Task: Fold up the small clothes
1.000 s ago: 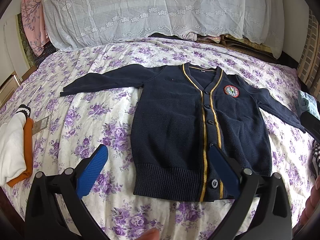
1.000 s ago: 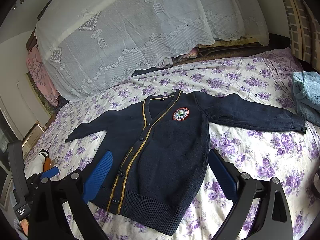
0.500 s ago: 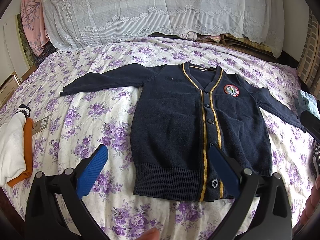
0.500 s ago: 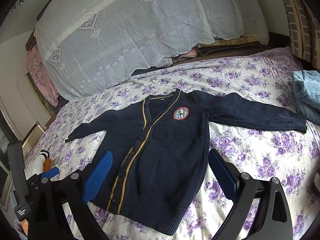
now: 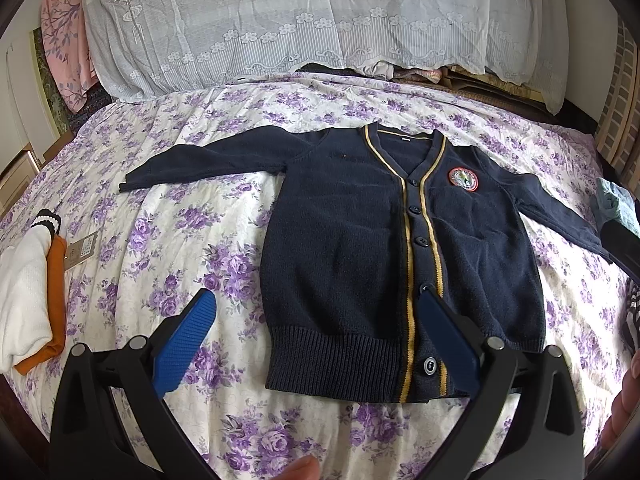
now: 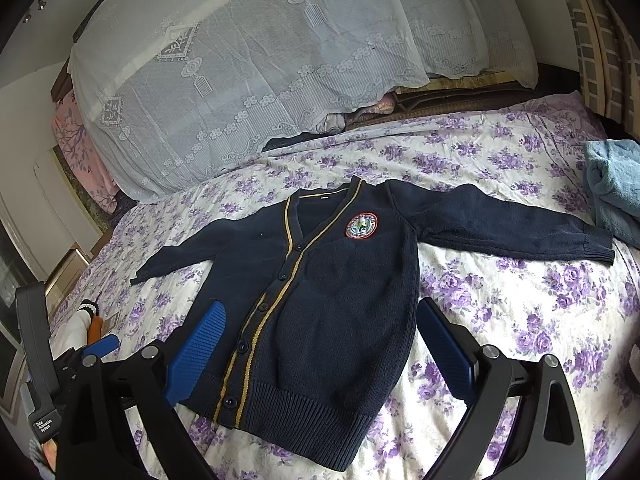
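A navy cardigan (image 5: pixel 352 240) with yellow trim, buttons and a round red badge lies flat and face up on the flowered bedspread (image 5: pixel 168 240), both sleeves spread out. It also shows in the right wrist view (image 6: pixel 332 300). My left gripper (image 5: pixel 316 312) is open and empty, held above the hem, its blue fingers (image 5: pixel 184 336) straddling the cardigan's lower left part. My right gripper (image 6: pixel 320 320) is open and empty above the hem too. The left gripper's body (image 6: pixel 44 360) shows at the left edge of the right wrist view.
A folded white and orange garment (image 5: pixel 28 292) with a paper tag lies at the bed's left edge. A light blue cloth (image 6: pixel 616 184) lies at the right edge. A lace-covered pile (image 5: pixel 300 20) lines the far side of the bed.
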`<action>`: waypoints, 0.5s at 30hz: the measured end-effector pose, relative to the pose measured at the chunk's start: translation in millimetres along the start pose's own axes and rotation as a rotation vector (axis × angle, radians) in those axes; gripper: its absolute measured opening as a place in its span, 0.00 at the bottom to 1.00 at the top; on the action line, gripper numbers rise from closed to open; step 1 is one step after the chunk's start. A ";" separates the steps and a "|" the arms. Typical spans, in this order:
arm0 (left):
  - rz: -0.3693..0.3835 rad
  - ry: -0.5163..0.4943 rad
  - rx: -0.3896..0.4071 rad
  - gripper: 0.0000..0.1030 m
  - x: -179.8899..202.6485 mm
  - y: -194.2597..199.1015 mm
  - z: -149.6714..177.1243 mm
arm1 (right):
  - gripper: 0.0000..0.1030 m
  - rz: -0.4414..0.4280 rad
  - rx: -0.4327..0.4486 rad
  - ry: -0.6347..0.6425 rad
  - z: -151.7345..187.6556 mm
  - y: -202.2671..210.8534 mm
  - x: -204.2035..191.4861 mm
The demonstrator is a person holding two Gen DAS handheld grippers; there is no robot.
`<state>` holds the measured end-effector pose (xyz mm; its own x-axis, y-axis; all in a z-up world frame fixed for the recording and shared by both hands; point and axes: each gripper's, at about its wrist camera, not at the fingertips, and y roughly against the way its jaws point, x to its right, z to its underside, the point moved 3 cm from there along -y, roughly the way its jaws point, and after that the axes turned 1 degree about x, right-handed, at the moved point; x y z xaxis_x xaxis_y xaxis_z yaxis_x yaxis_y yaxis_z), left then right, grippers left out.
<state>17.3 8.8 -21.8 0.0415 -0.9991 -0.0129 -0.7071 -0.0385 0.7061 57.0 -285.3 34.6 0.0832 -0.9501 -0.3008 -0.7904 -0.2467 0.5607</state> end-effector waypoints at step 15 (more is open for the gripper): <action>0.046 0.021 -0.037 0.96 -7.5 -12.8 7.4 | 0.94 0.012 -0.025 -0.035 8.3 -12.7 13.7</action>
<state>20.9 16.6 -36.0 0.0250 -0.9991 0.0349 -0.6818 0.0085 0.7315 63.1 -293.6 16.9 0.0520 -0.9459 -0.3203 -0.7755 -0.2403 0.5838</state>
